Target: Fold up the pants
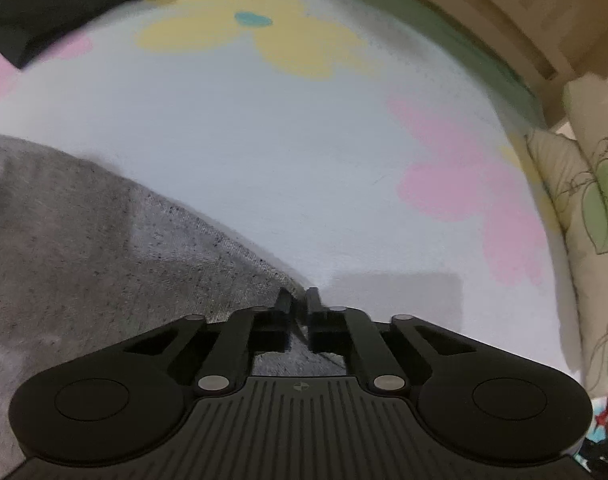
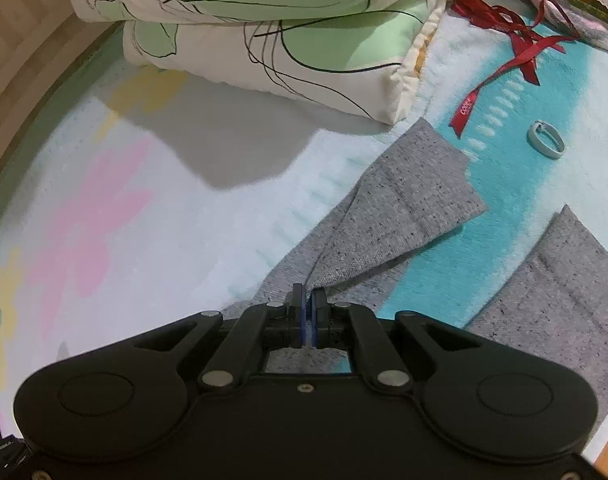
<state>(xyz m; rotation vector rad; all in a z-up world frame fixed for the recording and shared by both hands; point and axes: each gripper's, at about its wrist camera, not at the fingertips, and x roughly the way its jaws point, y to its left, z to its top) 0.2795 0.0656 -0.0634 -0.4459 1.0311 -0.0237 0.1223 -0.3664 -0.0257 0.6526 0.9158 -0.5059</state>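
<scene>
The pants [image 2: 387, 216] lie on the blanket [image 2: 164, 240], both legs running toward 1 o'clock in the right view. The right gripper [image 2: 308, 300] has its jaws closed narrow on a raised fold of the near leg. The left gripper [image 1: 298, 302] is pinched on the pants edge [image 1: 104, 240] at its 7 o'clock.

Risks:
- The thin pinch may slip, dropping the fold.
- Uneven lifting may skew the fold line.
- The leg end may drag the ribbon [image 2: 503, 64] or ring [image 2: 545, 144] at 1 o'clock.
</scene>
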